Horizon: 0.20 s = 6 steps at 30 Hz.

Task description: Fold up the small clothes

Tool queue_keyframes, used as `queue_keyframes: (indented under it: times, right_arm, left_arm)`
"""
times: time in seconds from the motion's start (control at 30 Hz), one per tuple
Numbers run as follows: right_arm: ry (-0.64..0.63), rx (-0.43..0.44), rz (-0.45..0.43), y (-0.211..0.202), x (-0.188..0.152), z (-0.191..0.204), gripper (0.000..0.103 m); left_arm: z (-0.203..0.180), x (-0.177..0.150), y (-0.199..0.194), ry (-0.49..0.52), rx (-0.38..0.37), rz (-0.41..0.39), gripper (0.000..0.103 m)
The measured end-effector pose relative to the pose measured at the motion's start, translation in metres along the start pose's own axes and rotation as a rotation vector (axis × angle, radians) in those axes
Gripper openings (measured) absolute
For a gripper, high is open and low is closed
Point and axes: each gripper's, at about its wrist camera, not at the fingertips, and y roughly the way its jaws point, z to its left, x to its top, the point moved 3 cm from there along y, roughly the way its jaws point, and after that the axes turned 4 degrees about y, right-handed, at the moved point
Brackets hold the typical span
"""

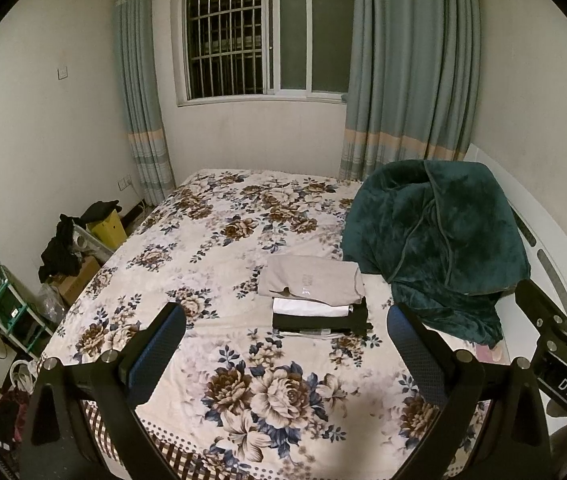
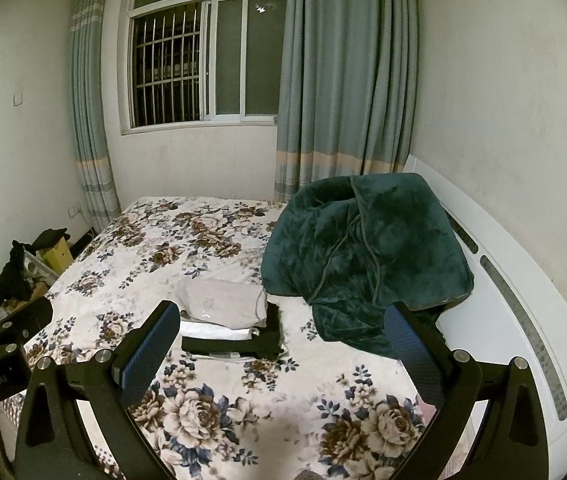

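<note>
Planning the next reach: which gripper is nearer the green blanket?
Right. The right gripper hangs beside the green blanket, one finger at its lower edge; the left gripper sits further left, facing the folded stack.

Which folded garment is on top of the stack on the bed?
The beige garment; it lies above the white and black ones.

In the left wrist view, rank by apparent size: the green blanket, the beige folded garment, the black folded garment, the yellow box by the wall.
1. Green blanket, clearly largest.
2. Beige folded garment.
3. Black folded garment, mostly covered, so unsure.
4. Yellow box looks smallest, but it is farther away.
</note>
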Motion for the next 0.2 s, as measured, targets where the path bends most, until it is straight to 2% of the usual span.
queue_keyframes:
  times: [0.2]
  right_arm:
    - [0.0, -0.002, -0.001, 0.0002, -0.0011, -0.0001, 0.103]
  left_arm:
    - [0.0001, 0.0046, -0.0041, 0.002, 0.007, -0.015, 0.103]
